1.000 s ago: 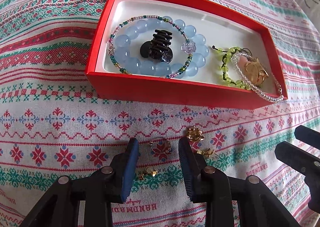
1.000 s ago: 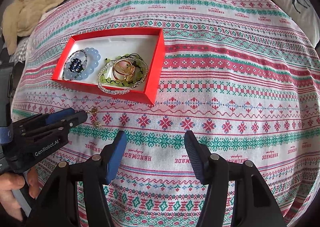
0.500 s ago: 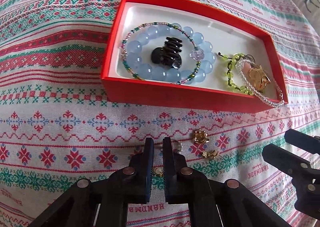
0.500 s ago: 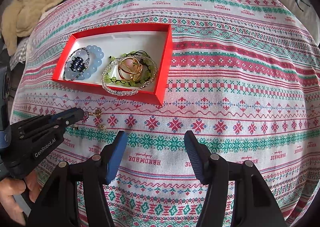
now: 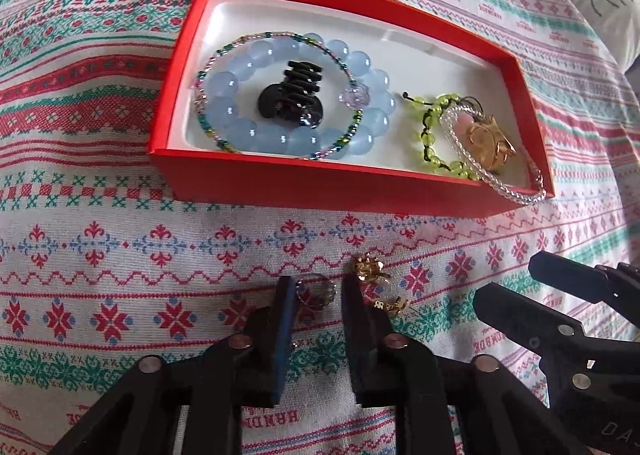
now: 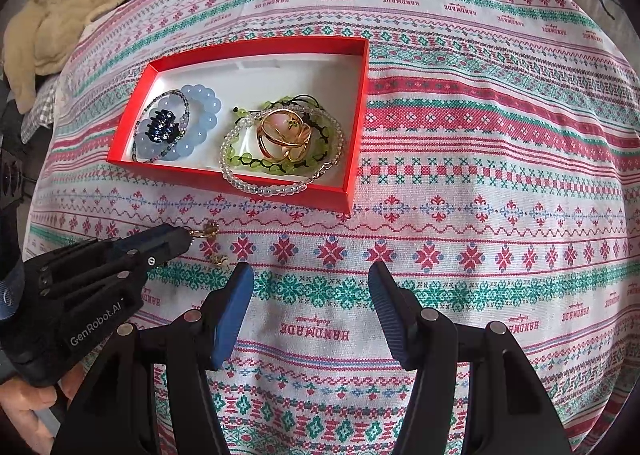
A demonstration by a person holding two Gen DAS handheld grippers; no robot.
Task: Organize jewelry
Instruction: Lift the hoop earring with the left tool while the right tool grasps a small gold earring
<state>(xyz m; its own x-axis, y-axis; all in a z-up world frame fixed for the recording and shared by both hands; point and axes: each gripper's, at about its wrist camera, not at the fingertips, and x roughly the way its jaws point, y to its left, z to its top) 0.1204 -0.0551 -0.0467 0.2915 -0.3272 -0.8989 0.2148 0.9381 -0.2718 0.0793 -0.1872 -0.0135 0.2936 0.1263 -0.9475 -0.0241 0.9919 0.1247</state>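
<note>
Your left gripper (image 5: 316, 295) has its fingers a little apart around a ring (image 5: 315, 293) on the cloth (image 5: 120, 255) by the red box (image 5: 320, 183), your right gripper (image 6: 311, 287) wide open

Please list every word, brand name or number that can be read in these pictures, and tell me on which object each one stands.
"GenRobot.AI": white letters on the black body of the left hand-held gripper, seen in the right wrist view.
"HANDMADE": woven in red, repeated across the patterned cloth; some copies appear upside down.
Small script line beside each "HANDMADE": too small to read.
Pale letters on the right hand-held gripper's body, at the left wrist view's lower right edge: cut off, unreadable.
</note>
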